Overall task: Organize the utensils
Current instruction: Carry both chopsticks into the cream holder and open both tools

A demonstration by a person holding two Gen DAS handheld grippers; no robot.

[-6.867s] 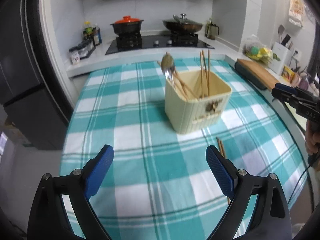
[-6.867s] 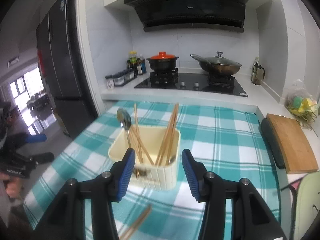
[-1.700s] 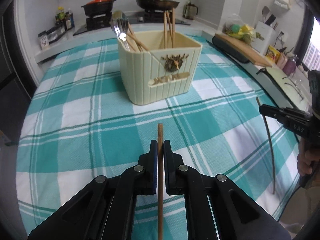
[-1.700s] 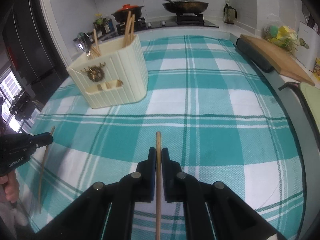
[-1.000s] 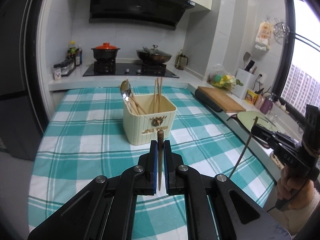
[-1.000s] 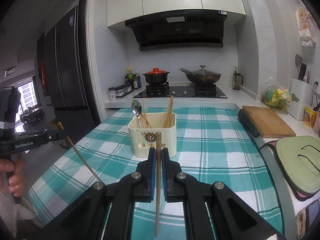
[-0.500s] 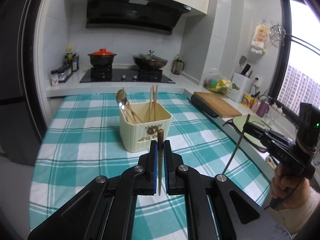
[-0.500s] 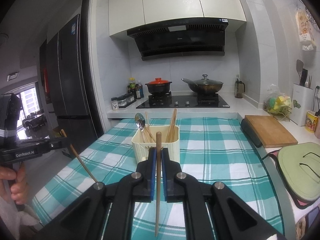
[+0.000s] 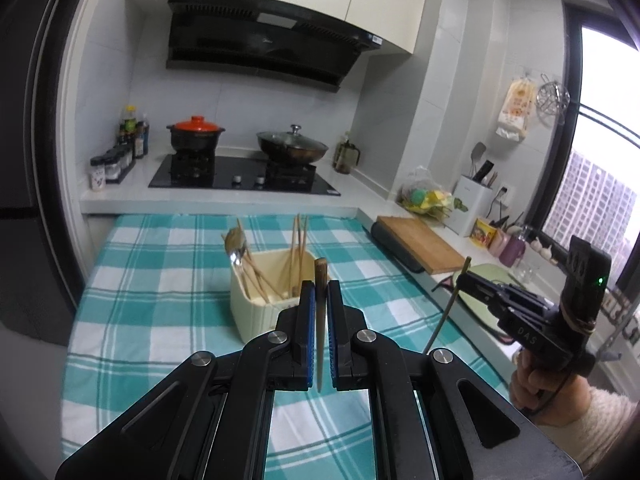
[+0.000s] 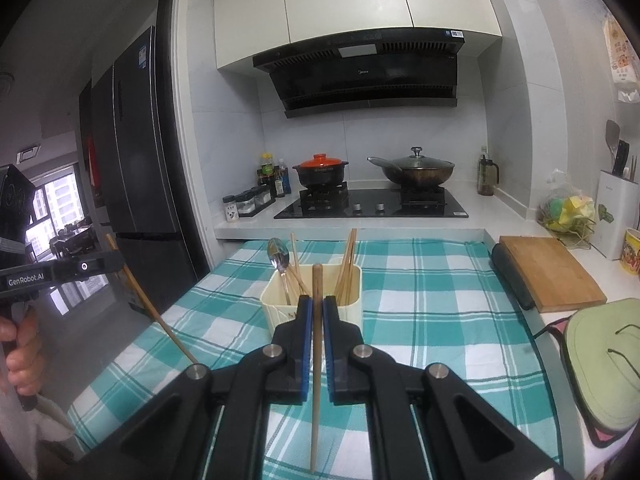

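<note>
Jaws of left gripper [image 9: 319, 304] pressed together on one wooden chopstick [image 9: 319, 320], stick upright between the blue pads, blunt end up, thin tip hanging below. Jaws of right gripper [image 10: 315, 320] likewise clamped on a second chopstick [image 10: 316, 368], upright, tip pointing down toward the cloth. Both grippers raised above the table's near edge, both sticks clear of the cloth. Just beyond the jaws, around the middle of the table, cream utensil holder [image 9: 256, 300] standing on teal-and-white checked tablecloth [image 9: 160, 264]. Inside the holder, several chopsticks [image 10: 347, 268] leaning upright and a metal spoon [image 10: 279, 260], bowl end up. From the left camera, right gripper seen off the table's right edge, held by a hand [image 9: 536, 384] in a pale sleeve. Along the right edge, wooden cutting board [image 10: 548, 272]. Past the far edge, stove [image 10: 372, 204] carrying a black pot with orange lid [image 10: 322, 170] and a lidded wok [image 10: 414, 170].
</note>
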